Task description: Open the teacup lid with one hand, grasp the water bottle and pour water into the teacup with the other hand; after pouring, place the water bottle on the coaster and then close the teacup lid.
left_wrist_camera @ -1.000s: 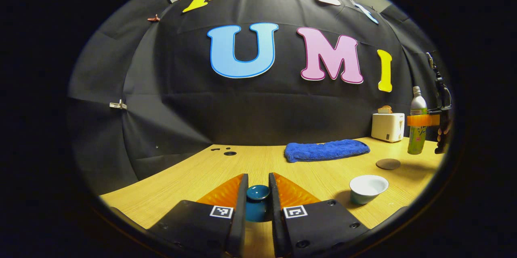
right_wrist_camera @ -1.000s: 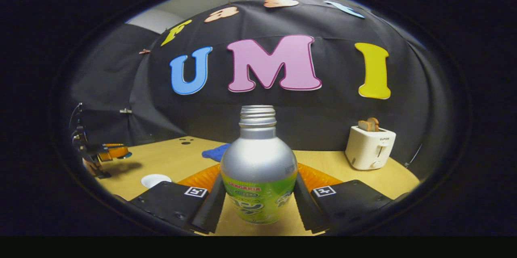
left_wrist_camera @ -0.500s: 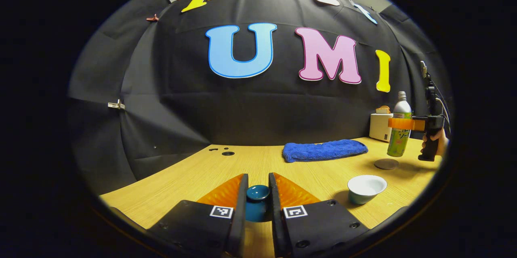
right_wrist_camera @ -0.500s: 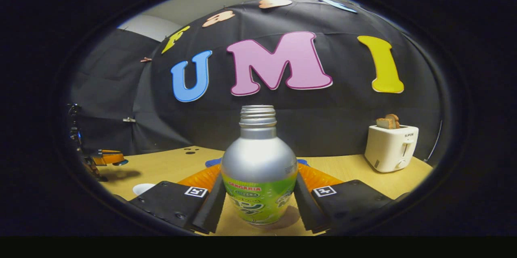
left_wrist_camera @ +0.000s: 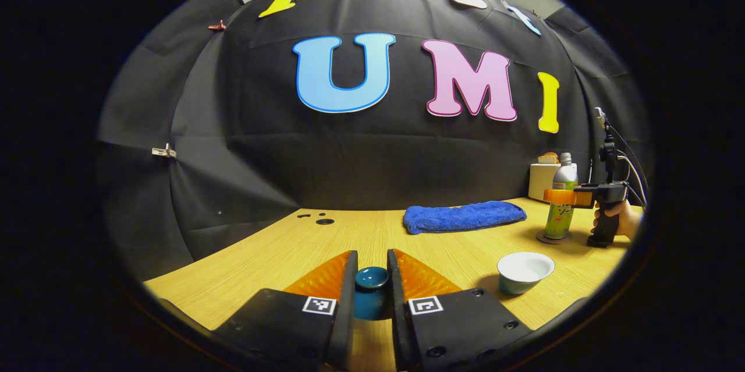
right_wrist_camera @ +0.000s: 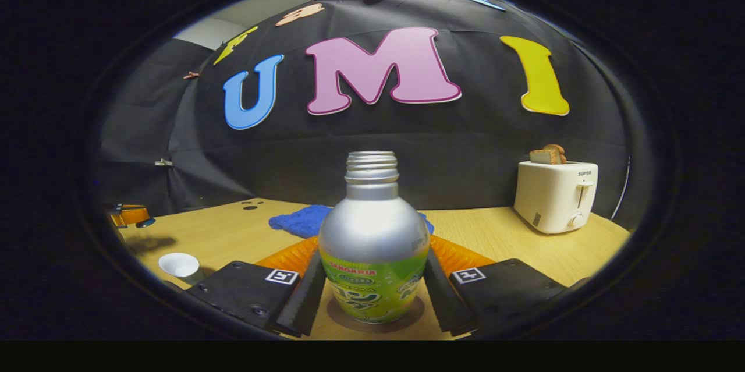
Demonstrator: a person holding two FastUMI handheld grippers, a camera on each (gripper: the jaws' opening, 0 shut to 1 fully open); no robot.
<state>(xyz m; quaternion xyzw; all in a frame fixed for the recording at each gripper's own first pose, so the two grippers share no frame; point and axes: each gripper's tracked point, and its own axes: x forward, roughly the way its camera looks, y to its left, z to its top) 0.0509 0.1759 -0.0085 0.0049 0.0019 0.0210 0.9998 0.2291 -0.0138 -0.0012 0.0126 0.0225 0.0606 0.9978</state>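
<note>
In the right gripper view, the right gripper (right_wrist_camera: 372, 284) is clamped around the water bottle (right_wrist_camera: 372, 250), one finger pressed to each side of its green-labelled lower body, while the silver shoulder and uncapped threaded neck stand upright straight ahead of the camera. The bottle's base sits on the round dark coaster (right_wrist_camera: 401, 318), whose edge curves out beneath it on the wooden table (right_wrist_camera: 495, 238). The left gripper view gives the same pairing from afar: the bottle stands upright on the coaster at the far right, with a hand (left_wrist_camera: 625, 218) on that gripper's handle. Closer in that view, the left gripper (left_wrist_camera: 372, 279) grips the teal teacup lid (left_wrist_camera: 371, 287) by its knob, fingers closed on either side. The open white teacup (left_wrist_camera: 525, 270) rests on the table to the right of the lid, well apart from the bottle. A blue towel (left_wrist_camera: 463, 216) lies farther back, and a white toaster (right_wrist_camera: 556, 196) stands to the bottle's right.
</note>
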